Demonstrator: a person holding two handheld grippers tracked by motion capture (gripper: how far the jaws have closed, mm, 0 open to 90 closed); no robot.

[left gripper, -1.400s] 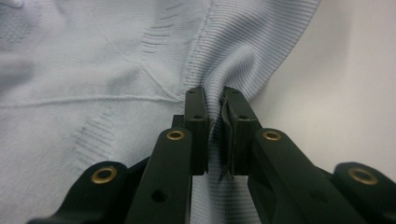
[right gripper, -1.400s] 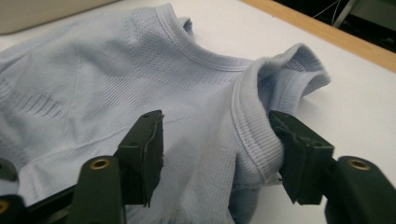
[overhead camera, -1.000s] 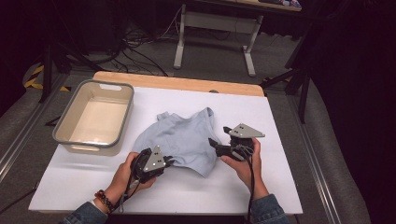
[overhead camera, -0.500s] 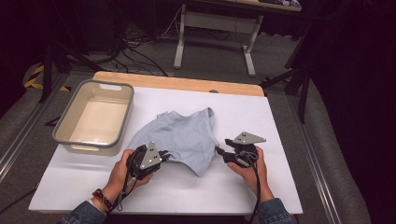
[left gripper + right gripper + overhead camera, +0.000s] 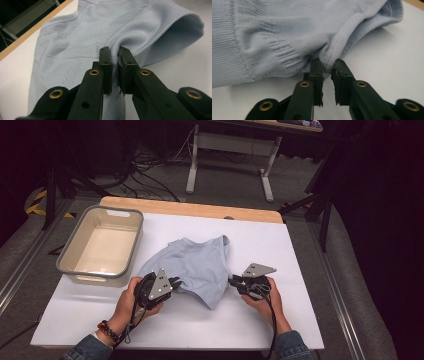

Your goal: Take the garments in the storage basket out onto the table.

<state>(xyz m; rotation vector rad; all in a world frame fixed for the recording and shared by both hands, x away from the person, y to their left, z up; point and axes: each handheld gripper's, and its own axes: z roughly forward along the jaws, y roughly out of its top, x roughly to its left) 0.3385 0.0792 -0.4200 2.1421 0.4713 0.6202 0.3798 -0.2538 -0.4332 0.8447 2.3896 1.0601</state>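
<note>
**Two grippers, one pale blue knit garment, one tub**

One pale blue ribbed knit garment point(image 5: 192, 267) lies crumpled near the middle of the white table top point(image 5: 300, 250), one rounded corner of it reaching toward the far edge. There is a single such garment on the table, and both grippers are at it.

The left gripper point(image 5: 172, 284) sits at the garment's near left edge, held in the person's left hand point(image 5: 131, 299), which wears one beaded bracelet point(image 5: 108, 331) at the wrist. In the left gripper view its two black jaws are pressed together on a ridge of the ribbed fabric point(image 5: 150, 27), which bunches up between the pads.

The right gripper point(image 5: 233, 281) sits at the garment's near right edge, held in the right hand point(image 5: 265, 301). Its jaws have just been closing; in the right gripper view the tips pinch a rolled hem of the fabric point(image 5: 274, 37), with a narrow gap lower down between the pads.

One grey-rimmed plastic tub point(image 5: 75, 265) with a cream inside stands at the left of the table, just beside the garment and not touching it. A strip of bare wood point(image 5: 190, 209) runs along the far edge of the table. Two denim sleeves come in from the bottom of the high view.
</note>
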